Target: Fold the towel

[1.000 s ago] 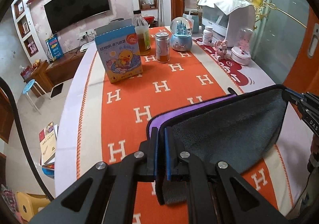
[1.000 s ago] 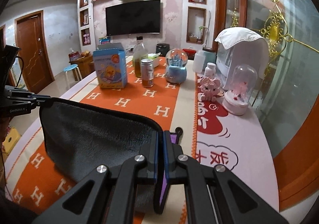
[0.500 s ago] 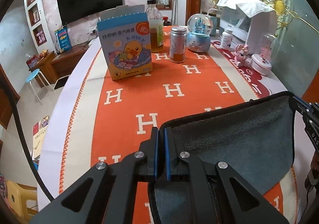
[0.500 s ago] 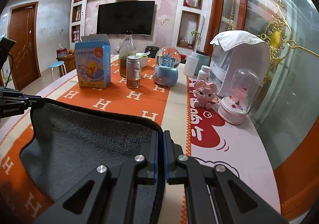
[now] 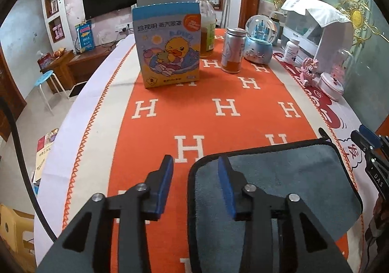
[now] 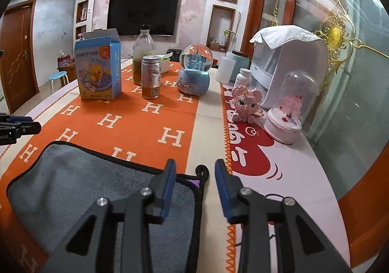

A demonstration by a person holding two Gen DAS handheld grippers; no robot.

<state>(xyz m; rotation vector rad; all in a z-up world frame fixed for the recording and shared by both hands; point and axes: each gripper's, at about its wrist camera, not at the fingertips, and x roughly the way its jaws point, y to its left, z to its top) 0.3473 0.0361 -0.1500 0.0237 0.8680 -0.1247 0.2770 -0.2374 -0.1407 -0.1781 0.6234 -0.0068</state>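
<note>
A grey towel (image 5: 279, 175) with a black edge lies folded flat on the orange runner (image 5: 218, 93). It also shows in the right wrist view (image 6: 80, 183), where a sliver of its purple side peeks out at the far right corner. My left gripper (image 5: 195, 163) is open and empty over the towel's far left corner. My right gripper (image 6: 194, 169) is open and empty over the far right corner, above the towel's black hanging loop (image 6: 203, 171). The right gripper also shows in the left wrist view (image 5: 367, 141).
A duck-printed box (image 5: 170, 44), a bottle (image 5: 206, 27), a can (image 5: 234, 50) and a snow globe (image 5: 260, 39) stand at the back of the table. A white appliance (image 6: 289, 64), a pink toy (image 6: 245, 102) and a glass dome (image 6: 291, 105) stand on the right.
Both grippers carried the towel's edge forward and down, laid it flat, then opened and let go. The purple side is now covered.
</note>
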